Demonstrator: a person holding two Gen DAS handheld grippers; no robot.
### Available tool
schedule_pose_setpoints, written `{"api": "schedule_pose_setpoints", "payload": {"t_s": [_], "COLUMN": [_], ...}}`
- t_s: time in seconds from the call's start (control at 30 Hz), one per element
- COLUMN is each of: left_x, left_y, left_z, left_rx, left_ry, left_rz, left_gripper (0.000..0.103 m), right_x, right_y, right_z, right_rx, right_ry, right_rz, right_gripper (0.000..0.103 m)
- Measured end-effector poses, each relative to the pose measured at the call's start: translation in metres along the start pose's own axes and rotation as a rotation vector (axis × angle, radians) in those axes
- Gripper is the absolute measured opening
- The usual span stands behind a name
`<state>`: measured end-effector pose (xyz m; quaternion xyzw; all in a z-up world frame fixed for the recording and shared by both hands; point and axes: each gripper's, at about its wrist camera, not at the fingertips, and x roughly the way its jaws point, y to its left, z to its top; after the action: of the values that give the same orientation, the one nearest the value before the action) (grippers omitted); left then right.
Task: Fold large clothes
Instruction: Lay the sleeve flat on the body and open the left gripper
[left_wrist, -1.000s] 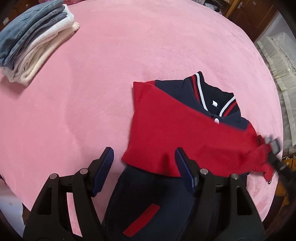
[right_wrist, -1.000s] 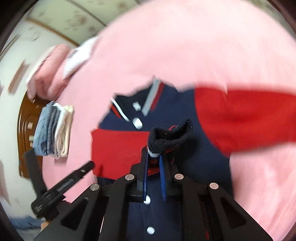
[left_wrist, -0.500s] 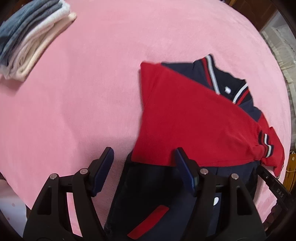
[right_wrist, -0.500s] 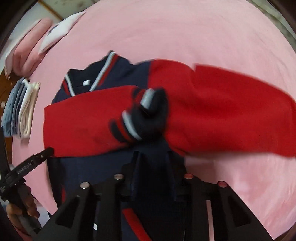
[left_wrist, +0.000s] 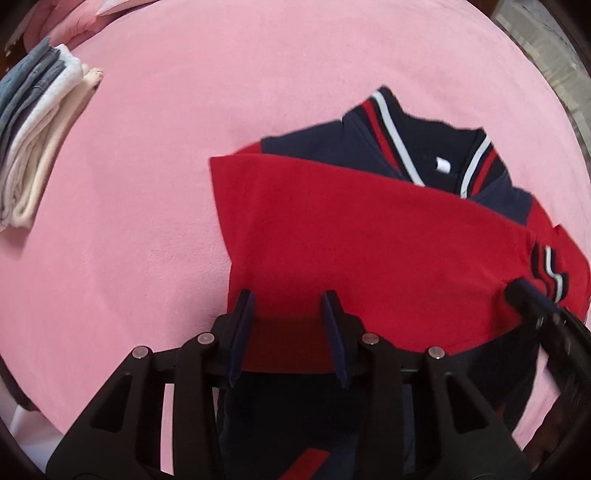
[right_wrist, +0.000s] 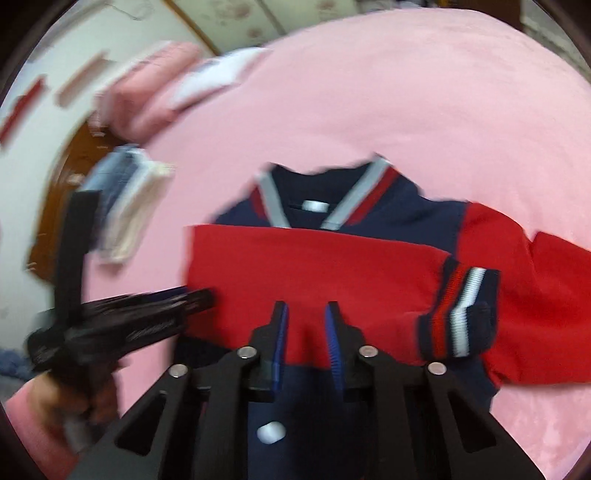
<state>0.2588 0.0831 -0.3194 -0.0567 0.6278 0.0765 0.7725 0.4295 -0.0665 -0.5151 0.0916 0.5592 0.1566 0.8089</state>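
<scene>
The red sleeve (left_wrist: 351, 251) lay across the jacket (right_wrist: 369, 214). L gripper (left_wrist: 291, 310) & R gripper (right_wrist: 306, 321) were closing over it, gripping nothing.

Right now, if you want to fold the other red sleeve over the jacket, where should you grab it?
Probably by its striped cuff, which is out of view here. The unfolded red sleeve lies flat on the pink blanket, stretching off the jacket's side by the right gripper. Come from that outer side, from above, pinch the cuff end and carry it across the first folded sleeve.
</scene>
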Motion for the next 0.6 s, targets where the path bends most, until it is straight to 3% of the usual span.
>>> {"api": "schedule_pose_setpoints", "payload": {"t_s": [0.1,0.23,0.37,0.47,0.6], "left_x": [0.002,0.006,0.013,0.002,-0.03], "left_y": [0.005,0.014,0.023,0.026,0.025], "left_z": [-0.001,0.001,0.006,0.01,0.017], "left_rx": [0.021,0.035,0.055,0.075,0.142], "left_ry": [-0.005,-0.008,0.012,0.02,-0.083], "left_rz": [-0.02,-0.061,-0.104,-0.111,-0.173], "left_gripper": [0.035,0.035,0.035,0.035,0.035], "right_x": [0.019,0.039,0.026,0.014,0.001], "right_y": [-0.029,-0.044,-0.061,-0.092,-0.053], "right_z": [-0.003,-0.013,-0.018,-0.013,0.0], "right_rx": [0.143,0.224,0.327,0.473,0.366], "right_ry": [-0.025,-0.097,-0.163,-0.166,-0.269], "right_rz": [-0.025,-0.09,-0.388,-0.364,-0.28], "right_gripper": [0.0,0.0,0.0,0.0,0.0]}}
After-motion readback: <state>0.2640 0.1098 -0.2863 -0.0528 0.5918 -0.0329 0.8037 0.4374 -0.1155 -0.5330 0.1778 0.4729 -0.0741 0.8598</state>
